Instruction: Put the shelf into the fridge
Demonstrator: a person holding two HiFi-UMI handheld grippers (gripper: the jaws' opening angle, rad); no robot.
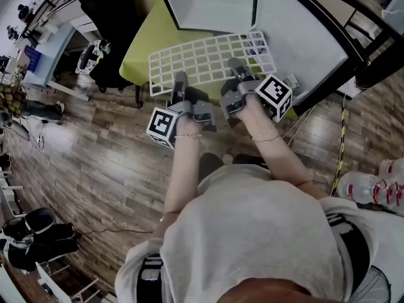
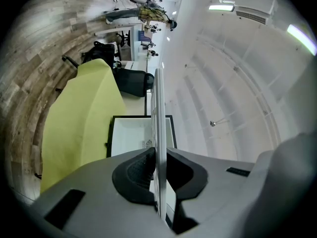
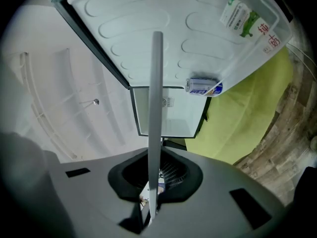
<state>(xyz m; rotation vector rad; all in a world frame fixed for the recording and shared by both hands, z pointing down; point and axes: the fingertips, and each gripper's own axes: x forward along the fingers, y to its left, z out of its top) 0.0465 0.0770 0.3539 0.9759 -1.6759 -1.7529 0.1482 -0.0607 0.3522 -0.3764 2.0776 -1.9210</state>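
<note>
The white wire shelf (image 1: 208, 60) is held flat in front of the open fridge (image 1: 211, 2), above the yellow-green covered table (image 1: 140, 52). My left gripper (image 1: 180, 86) is shut on the shelf's near edge at the left, and my right gripper (image 1: 235, 69) is shut on it further right. In the left gripper view the shelf (image 2: 159, 118) runs edge-on between the closed jaws of the left gripper (image 2: 158, 158), with the fridge cavity (image 2: 131, 135) behind. In the right gripper view the shelf (image 3: 156, 98) is likewise clamped by the right gripper (image 3: 155, 176), facing the fridge opening (image 3: 171, 110).
The fridge door (image 1: 300, 33) stands open to the right; its inner rack holds a can (image 3: 203, 86). A black chair (image 1: 107, 17) stands left of the table. Water bottles (image 1: 366, 187) lie on the wooden floor at the right. Desks and clutter fill the far left.
</note>
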